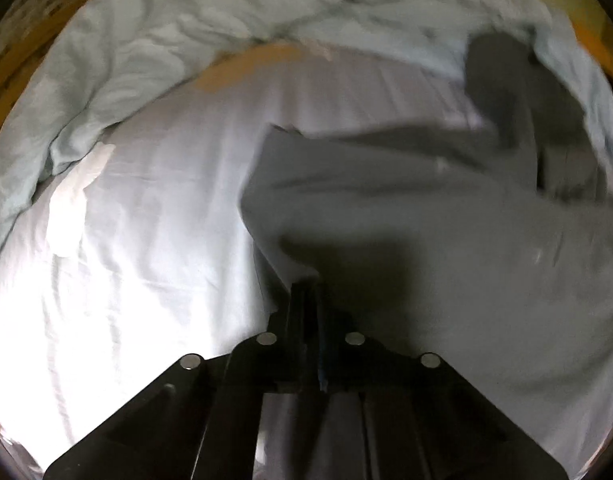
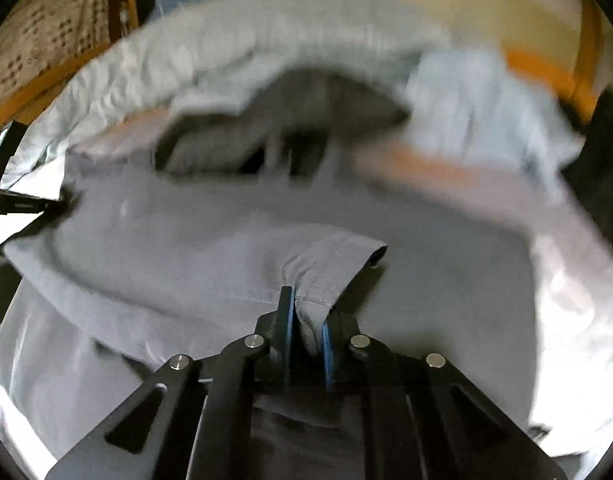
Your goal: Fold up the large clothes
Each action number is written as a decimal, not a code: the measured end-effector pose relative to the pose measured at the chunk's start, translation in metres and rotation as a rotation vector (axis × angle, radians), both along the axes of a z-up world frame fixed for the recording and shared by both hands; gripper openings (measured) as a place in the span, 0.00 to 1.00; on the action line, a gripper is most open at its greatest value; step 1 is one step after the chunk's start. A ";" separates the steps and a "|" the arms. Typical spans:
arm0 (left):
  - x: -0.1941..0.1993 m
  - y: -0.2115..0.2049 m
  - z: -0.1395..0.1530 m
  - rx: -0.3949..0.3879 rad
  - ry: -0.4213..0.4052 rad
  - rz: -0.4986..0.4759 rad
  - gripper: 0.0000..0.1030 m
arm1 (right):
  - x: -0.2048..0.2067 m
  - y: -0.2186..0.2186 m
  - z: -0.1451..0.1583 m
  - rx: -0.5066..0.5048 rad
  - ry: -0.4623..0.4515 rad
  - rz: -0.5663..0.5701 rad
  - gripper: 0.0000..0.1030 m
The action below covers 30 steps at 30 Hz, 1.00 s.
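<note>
From the left wrist, the left gripper point(image 1: 305, 292) has its fingers pressed together on an edge of the one grey garment point(image 1: 446, 240), which spreads to the right and far side over the white sheet point(image 1: 154, 220), with a rumpled pale-blue blanket point(image 1: 146, 52) beyond. From the right wrist, the right gripper point(image 2: 306, 312) pinches a bunched fold of the same grey garment point(image 2: 210, 236), whose bulk lies far and left of the fingers; the other gripper point(image 2: 14, 204) shows at the left edge.

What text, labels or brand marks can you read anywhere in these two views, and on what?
None readable.
Grey garment: no label or print shows; the right claw is pinching a fold of it.
Black device at the left edge of the right wrist view: faint light lettering, too small and blurred to read.
White sheet: plain.
</note>
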<state>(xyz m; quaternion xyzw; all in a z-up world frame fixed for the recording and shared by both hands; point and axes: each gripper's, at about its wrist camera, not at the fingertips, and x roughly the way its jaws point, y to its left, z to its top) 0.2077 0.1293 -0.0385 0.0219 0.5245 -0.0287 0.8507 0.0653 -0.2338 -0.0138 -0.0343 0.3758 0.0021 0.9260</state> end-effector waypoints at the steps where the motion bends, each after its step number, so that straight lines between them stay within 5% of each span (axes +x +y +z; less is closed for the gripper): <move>1: 0.000 0.007 0.007 -0.023 -0.024 0.030 0.03 | -0.004 0.008 0.013 -0.025 -0.074 0.009 0.11; 5: 0.005 0.033 0.009 -0.056 -0.030 0.085 0.03 | -0.018 0.037 0.050 -0.087 -0.270 0.030 0.11; 8: 0.007 0.043 0.000 -0.056 -0.036 0.111 0.02 | -0.012 0.058 0.036 -0.234 -0.267 0.026 0.10; 11: 0.010 0.041 -0.001 0.044 -0.090 0.103 0.00 | 0.016 0.060 0.001 -0.366 -0.137 -0.023 0.10; 13: 0.008 0.046 0.002 0.010 -0.078 0.105 0.07 | 0.031 0.044 -0.015 -0.351 -0.036 -0.089 0.10; 15: -0.003 0.047 0.017 -0.094 -0.084 0.084 0.17 | 0.011 0.024 -0.007 -0.257 -0.063 -0.116 0.11; 16: -0.013 0.042 0.029 -0.109 -0.119 0.045 0.20 | -0.002 0.019 0.001 -0.222 -0.094 -0.105 0.18; 18: -0.040 0.029 0.056 -0.092 -0.213 -0.032 0.48 | -0.026 0.013 0.013 -0.268 -0.137 -0.124 0.40; 19: -0.054 0.022 0.067 -0.091 -0.254 -0.069 0.53 | -0.033 0.011 0.018 -0.316 -0.152 -0.133 0.55; 21: -0.084 0.007 0.084 -0.108 -0.300 -0.168 0.61 | -0.049 0.008 0.028 -0.368 -0.170 -0.126 0.56; 25: -0.132 -0.020 0.088 -0.114 -0.300 -0.315 0.63 | -0.082 -0.007 0.041 -0.334 -0.153 -0.139 0.57; 30: -0.166 -0.040 0.059 0.012 -0.276 -0.289 0.63 | -0.116 -0.023 0.037 -0.245 -0.101 -0.197 0.57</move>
